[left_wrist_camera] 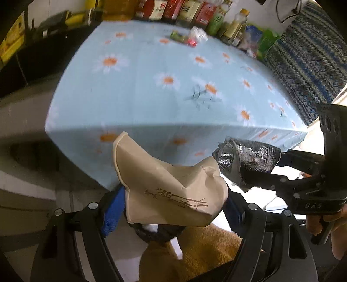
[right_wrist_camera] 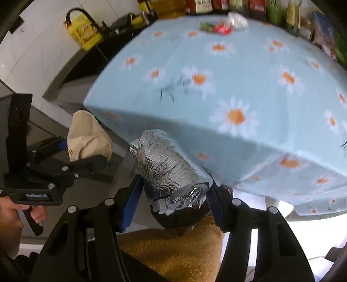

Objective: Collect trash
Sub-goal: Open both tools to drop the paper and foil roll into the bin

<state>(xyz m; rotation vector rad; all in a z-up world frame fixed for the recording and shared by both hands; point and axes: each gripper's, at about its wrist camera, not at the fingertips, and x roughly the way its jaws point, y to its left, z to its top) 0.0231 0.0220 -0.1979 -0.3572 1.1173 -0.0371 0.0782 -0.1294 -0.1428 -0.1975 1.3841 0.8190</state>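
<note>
Your left tool (left_wrist_camera: pixel 176 208) is clamped on a crumpled beige paper bag (left_wrist_camera: pixel 169 191); your right tool (right_wrist_camera: pixel 173 197) grips a foil-wrapped roll (right_wrist_camera: pixel 169 167). Both pieces are off the table (left_wrist_camera: pixel 151 91), held just past its near edge, above a dark bin (right_wrist_camera: pixel 180 217) w/ a black liner seen below the tools. So 2 items are picked up, not yet dropped. Still left: small wrappers (right_wrist_camera: pixel 221 26) at the table's far side.

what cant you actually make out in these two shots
- Dark bin, left wrist view: contents hidden by the paper bag in the left tool.
- Same bin, right wrist view: covered by the foil wrapper in the right tool.
- Bottle labels: blurred, cut off by the top edge.
- Table litter: blurred and small.
</note>
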